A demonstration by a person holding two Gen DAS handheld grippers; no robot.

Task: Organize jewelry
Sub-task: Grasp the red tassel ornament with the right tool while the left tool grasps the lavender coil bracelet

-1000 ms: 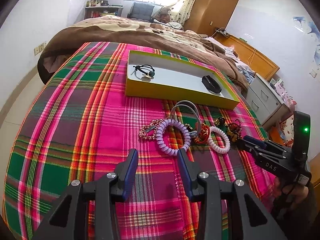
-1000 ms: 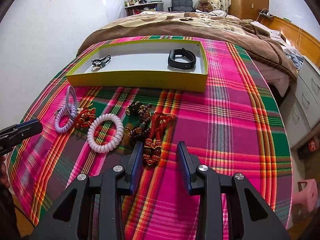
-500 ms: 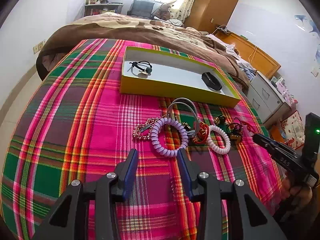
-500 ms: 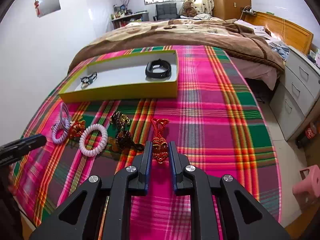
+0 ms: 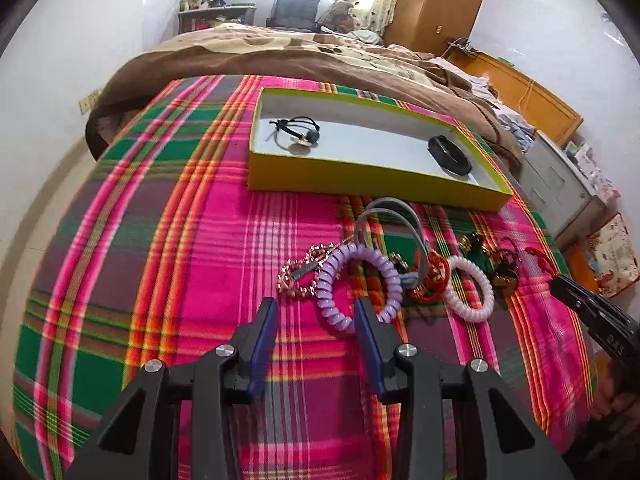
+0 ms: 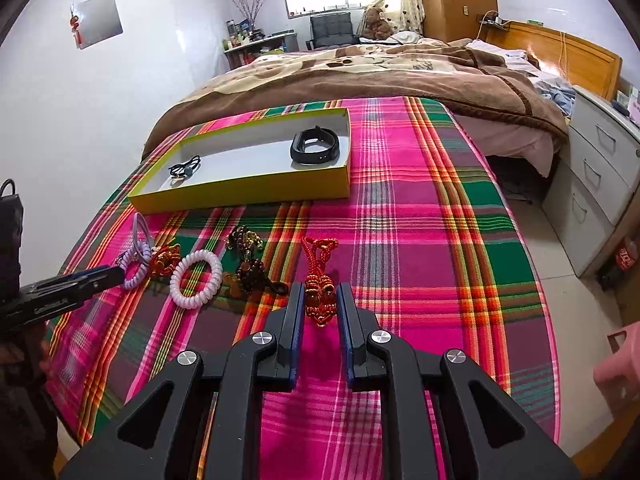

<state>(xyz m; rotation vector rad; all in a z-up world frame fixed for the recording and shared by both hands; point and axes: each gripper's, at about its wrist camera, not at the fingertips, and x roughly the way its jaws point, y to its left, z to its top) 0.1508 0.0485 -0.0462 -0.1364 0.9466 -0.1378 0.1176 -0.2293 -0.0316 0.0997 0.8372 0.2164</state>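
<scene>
My right gripper (image 6: 321,295) is shut on a red knotted cord charm (image 6: 318,252), whose loop trails ahead on the plaid cloth. Left of it lie dark beaded strands (image 6: 248,268) and a white coil hair tie (image 6: 196,280). My left gripper (image 5: 316,314) stands open, with the near edge of a purple coil hair tie (image 5: 384,268) between its fingertips and not touched. A rose-gold chain bracelet (image 5: 300,276) and grey hair loops (image 5: 400,216) lie beside that tie. Behind them the yellow box (image 5: 360,186) holds a black beaded hair tie (image 5: 296,132) and a black wristband (image 5: 450,156).
The plaid cloth covers the foot of a bed with a brown blanket (image 6: 380,76) behind the box. Grey drawers (image 6: 600,168) and a pink stool (image 6: 620,364) stand on the floor to the right. The cloth's edge drops off near the right gripper (image 5: 580,304).
My right gripper has closed on the red cord charm and drawn it to the right, away from the beads. The left gripper has crept forward to the purple coil tie, still open.
</scene>
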